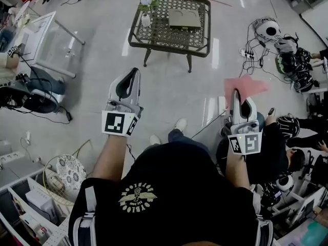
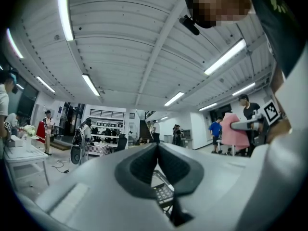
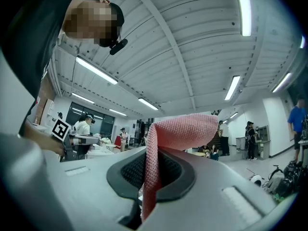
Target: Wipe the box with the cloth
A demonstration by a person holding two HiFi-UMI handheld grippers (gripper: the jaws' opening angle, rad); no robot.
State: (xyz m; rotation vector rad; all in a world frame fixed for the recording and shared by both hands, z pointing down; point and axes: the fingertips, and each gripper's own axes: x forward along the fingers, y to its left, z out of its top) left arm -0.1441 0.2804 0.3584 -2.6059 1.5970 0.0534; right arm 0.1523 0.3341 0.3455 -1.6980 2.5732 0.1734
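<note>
On the floor at 12 o'clock in the head view stands one table (image 1: 160, 34), with a dark metal frame and a lattice top. One box (image 1: 184, 18), flat, rectangular and olive-tan, lies on the top toward 2 o'clock; no lettering on it can be read. One small white vase (image 1: 146, 20) stands at the top's 10 o'clock corner.

Two grippers are held out, both well apart from the table. Each has a white shell and dark ribbed pads. Each also carries one marker cube with black-and-white square patterns and no text.

Left gripper (image 2: 157, 146): jaws together, nothing between them.

Right gripper (image 3: 150, 154): jaws clamped on one cloth (image 3: 185, 130). The cloth is pink with a waffle weave and folds over above the jaws. In the head view it hangs in the air at 4 o'clock from the table, well apart from the box.

The person's black shirt (image 1: 169, 188) bears one pale emblem; its lettering is too small to read.
</note>
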